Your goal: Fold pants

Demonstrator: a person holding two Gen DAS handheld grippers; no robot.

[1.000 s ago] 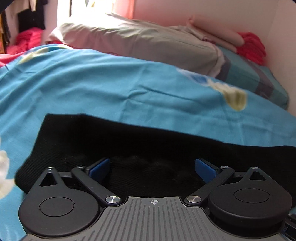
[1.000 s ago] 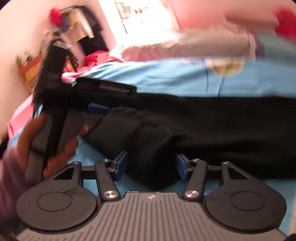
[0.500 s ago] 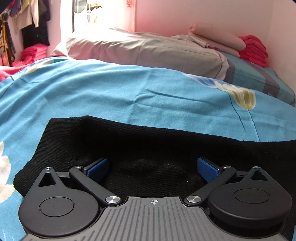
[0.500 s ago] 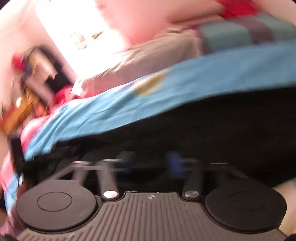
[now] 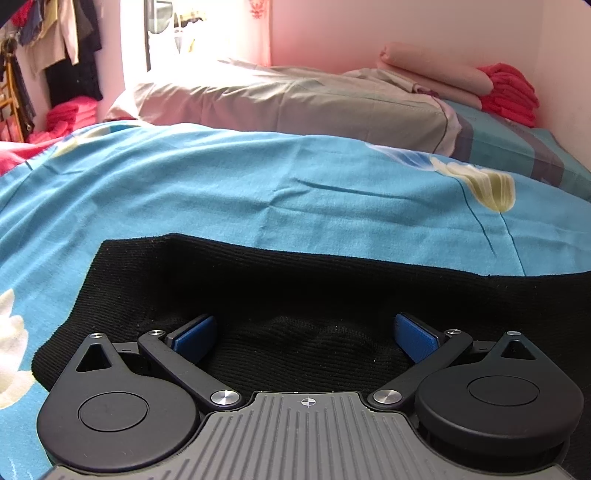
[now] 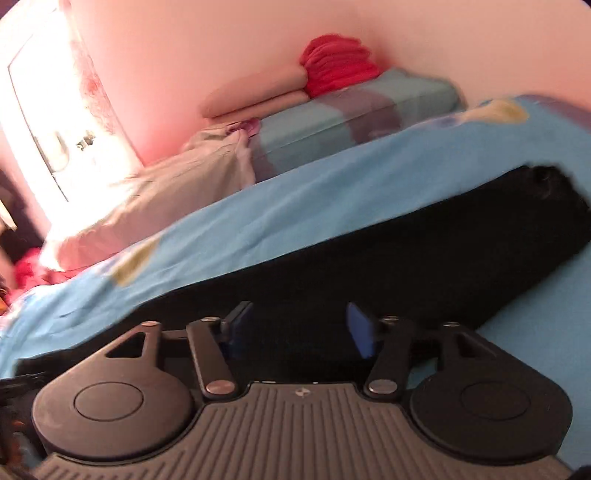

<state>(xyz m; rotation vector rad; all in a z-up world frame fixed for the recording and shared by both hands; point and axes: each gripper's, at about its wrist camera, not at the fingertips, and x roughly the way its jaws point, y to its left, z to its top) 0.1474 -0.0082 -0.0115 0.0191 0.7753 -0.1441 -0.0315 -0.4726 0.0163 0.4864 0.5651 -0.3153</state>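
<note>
Daylight glares white through the window (image 5: 177, 33), the right wrist view is motion-blurred, and fisheye bends both views' edges

i see the black knit pants (image 5: 332, 288) lying flat on the blue flowered bedsheet (image 5: 258, 192) just ahead of my left gripper (image 5: 304, 334). behind them lies the grey pillow (image 5: 288, 99), with folded red cloth (image 5: 511, 92) at its right.
</note>
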